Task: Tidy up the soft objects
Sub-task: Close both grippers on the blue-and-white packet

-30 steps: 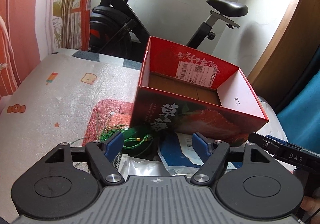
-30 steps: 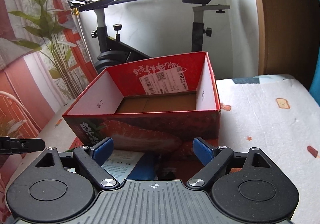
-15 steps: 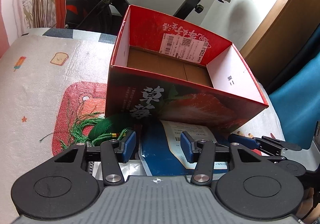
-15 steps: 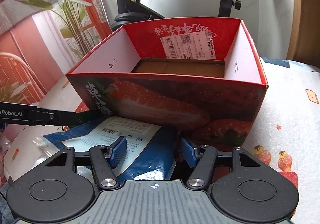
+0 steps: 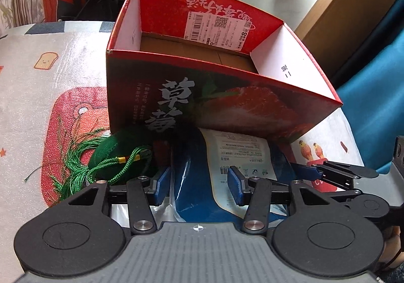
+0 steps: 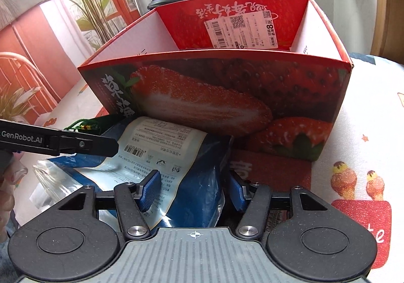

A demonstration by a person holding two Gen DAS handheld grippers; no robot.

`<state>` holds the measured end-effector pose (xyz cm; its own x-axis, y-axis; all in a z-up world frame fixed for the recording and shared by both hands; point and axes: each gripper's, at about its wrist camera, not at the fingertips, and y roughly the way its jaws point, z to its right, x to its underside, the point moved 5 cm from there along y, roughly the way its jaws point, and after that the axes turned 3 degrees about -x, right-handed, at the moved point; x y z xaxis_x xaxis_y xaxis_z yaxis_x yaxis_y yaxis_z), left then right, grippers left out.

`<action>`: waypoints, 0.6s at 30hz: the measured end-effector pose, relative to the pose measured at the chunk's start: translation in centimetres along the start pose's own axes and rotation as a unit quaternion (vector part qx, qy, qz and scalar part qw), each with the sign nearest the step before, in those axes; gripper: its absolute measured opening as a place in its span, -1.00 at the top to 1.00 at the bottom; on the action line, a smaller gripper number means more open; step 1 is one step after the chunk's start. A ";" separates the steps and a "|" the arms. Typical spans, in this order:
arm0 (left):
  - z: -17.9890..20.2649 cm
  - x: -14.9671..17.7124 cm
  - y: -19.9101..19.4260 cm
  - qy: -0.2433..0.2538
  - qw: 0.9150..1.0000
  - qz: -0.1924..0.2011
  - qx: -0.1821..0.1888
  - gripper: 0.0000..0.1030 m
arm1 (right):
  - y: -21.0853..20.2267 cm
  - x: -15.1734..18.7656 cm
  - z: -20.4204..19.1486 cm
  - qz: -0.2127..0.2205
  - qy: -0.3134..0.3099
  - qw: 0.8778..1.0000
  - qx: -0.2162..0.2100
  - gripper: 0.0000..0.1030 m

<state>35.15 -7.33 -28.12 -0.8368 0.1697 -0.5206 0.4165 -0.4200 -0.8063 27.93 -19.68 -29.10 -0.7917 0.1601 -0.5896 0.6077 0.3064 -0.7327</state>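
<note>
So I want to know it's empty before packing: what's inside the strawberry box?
Inside the strawberry box only bare brown cardboard floor and a shipping label on the far wall show. The near wall hides the front strip of the floor.

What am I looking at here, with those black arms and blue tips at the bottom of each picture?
No robot: a person holds a pair of tongs in each hand, each with a camera looking along its fingers. One picture is from the left tongs, the other from the right tongs. Both have just been closing around a blue plastic bag lying on a patterned cloth, and seem to pinch it. Behind it stands an open strawberry box, nothing visible inside. A green tassel lies left of the bag.
</note>
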 end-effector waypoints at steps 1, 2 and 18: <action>0.0 0.0 0.4 0.006 1.000 -0.003 -0.004 0.00 | 0.0 0.1 0.1 -0.001 0.002 1.000 -0.002 0.01; 0.0 0.1 0.8 0.010 1.000 -0.006 -0.012 0.00 | 0.0 0.1 0.2 -0.001 0.002 1.000 -0.004 0.04; 0.1 1.0 -0.8 0.009 1.000 0.007 0.022 0.51 | -1.6 -0.6 -2.2 0.002 -0.082 0.996 0.022 0.64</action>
<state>33.97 -6.96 -27.98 -0.8241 0.1789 -0.5374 0.4124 -0.4607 -0.7859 27.27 -18.25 -26.84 -0.7709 0.0047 -0.6369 0.6151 0.2648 -0.7426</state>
